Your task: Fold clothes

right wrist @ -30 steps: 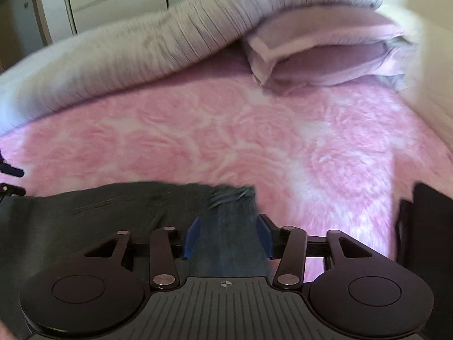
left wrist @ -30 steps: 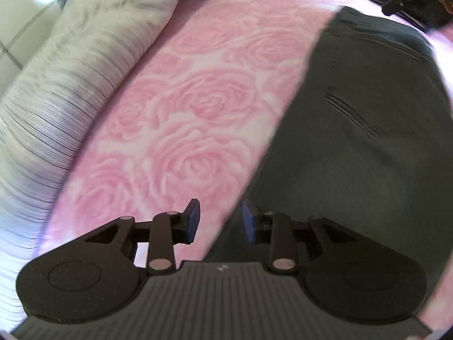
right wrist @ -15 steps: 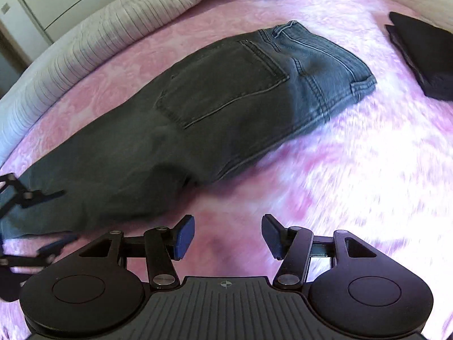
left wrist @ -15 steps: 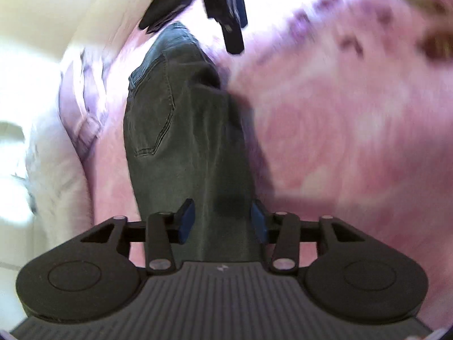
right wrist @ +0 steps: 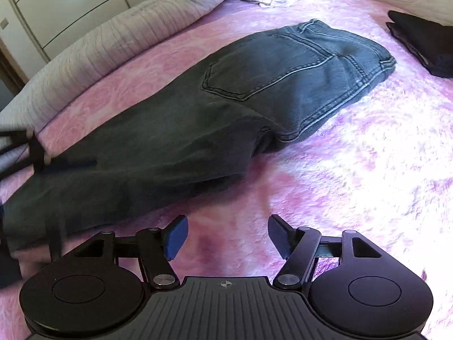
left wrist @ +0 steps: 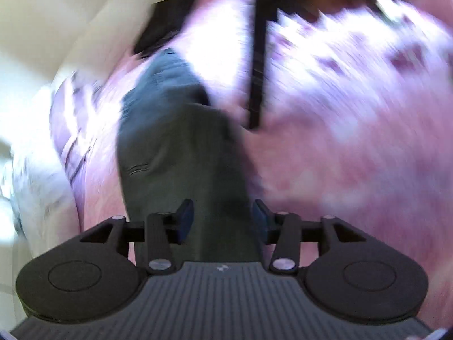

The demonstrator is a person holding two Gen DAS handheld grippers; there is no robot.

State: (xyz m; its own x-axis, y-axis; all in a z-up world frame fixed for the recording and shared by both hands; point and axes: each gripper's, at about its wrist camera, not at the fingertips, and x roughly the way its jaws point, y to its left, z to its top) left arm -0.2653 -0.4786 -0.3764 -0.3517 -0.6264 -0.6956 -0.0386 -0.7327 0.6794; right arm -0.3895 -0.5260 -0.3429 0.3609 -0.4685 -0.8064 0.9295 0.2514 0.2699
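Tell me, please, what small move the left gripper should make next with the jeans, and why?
Probably lift the leg end and carry it toward the waistband. The jeans lie lengthwise on the pink bedspread, the left gripper has the leg fabric between its fingers, and the right gripper hangs open and empty beside the jeans.

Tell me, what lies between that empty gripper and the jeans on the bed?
Only bare pink bedspread. In the right wrist view the right gripper hangs open just short of the dark jeans, with nothing else in the gap.
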